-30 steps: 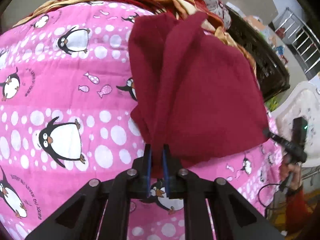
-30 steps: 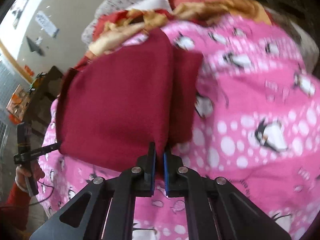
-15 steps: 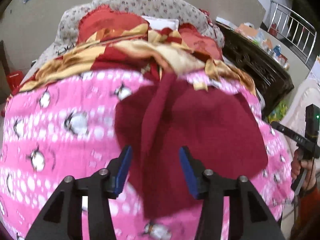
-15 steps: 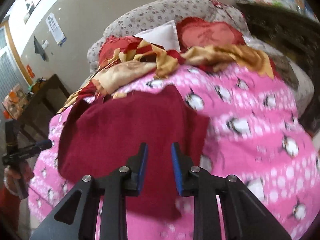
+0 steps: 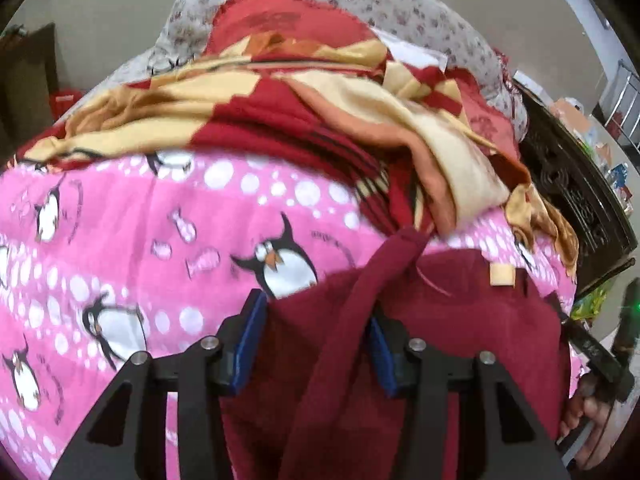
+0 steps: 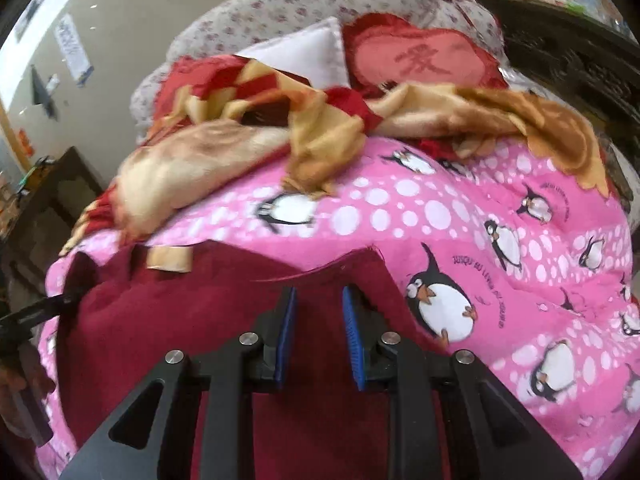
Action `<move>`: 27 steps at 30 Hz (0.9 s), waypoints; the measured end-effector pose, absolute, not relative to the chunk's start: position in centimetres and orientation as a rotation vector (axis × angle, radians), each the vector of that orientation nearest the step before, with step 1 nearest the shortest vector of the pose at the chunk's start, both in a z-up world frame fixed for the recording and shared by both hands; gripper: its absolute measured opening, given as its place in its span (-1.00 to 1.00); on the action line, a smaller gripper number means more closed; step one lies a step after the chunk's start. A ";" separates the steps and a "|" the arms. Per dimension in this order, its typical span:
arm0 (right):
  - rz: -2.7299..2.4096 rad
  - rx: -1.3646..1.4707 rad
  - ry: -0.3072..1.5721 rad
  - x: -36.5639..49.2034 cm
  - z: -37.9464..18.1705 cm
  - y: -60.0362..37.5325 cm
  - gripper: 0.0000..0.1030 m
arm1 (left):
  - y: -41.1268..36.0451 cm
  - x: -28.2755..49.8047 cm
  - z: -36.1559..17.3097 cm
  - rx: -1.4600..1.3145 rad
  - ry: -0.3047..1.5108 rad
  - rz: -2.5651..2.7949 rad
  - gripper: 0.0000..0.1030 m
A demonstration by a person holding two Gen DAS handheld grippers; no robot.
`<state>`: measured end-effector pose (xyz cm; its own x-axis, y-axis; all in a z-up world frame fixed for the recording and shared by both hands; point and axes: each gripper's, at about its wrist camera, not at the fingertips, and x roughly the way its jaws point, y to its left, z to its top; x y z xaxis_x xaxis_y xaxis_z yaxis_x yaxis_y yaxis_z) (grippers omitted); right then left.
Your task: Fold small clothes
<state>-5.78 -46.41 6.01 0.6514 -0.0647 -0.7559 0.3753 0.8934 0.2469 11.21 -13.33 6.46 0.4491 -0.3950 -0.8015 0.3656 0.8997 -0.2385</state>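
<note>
A maroon garment [image 5: 472, 320] lay spread on a pink penguin-print bedcover [image 5: 120, 240], its near part running under both grippers toward the bottom of each view. A small tan label [image 5: 502, 274] showed on the garment close to its far edge, and a narrow fold of the same cloth rose in a ridge from between the fingers of the left gripper [image 5: 314, 340] toward that far edge. In the right wrist view the garment [image 6: 160, 320] covered the lower left of the bedcover [image 6: 500, 208], its far hem forming a shallow peak just beyond the right gripper [image 6: 319, 336]; the label [image 6: 168, 259] lay to the left.

The left gripper stood wide apart, its blue pads [image 5: 250, 344] on either side of the raised fold; whether either pad touched the fold could not be told, and the fingers pinched nothing. The right gripper was parted by a narrower gap, its blue pads [image 6: 286, 336] above flat cloth, with nothing held between them.

Beyond the garment, a rumpled red-and-gold blanket [image 5: 320, 120] lay heaped across the far side of the bedcover. Behind it stood a floral upholstered headboard [image 6: 304, 4], with a white pillow [image 6: 304, 52] and a red cushion [image 6: 424, 60] bearing a character. Dark carved wooden furniture [image 5: 572, 200] stood to one side of the bed.
</note>
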 end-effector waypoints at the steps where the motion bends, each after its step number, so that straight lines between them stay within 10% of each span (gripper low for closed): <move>1: -0.250 0.424 0.829 -5.5 5.3 -46.8 -0.29 | -13.4 11.2 6.4 -0.019 0.997 -0.474 0.01; 27: 0.171 0.292 0.863 3.6 9.9 -27.0 -0.24 | -6.8 3.0 6.7 -0.070 1.030 -0.457 0.06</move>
<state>3.57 -27.03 9.94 0.6399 0.2648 -0.7214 -0.0302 0.9467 0.3207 2.98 -6.79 6.68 0.4300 -0.3986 -0.8101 0.3337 0.9039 -0.2677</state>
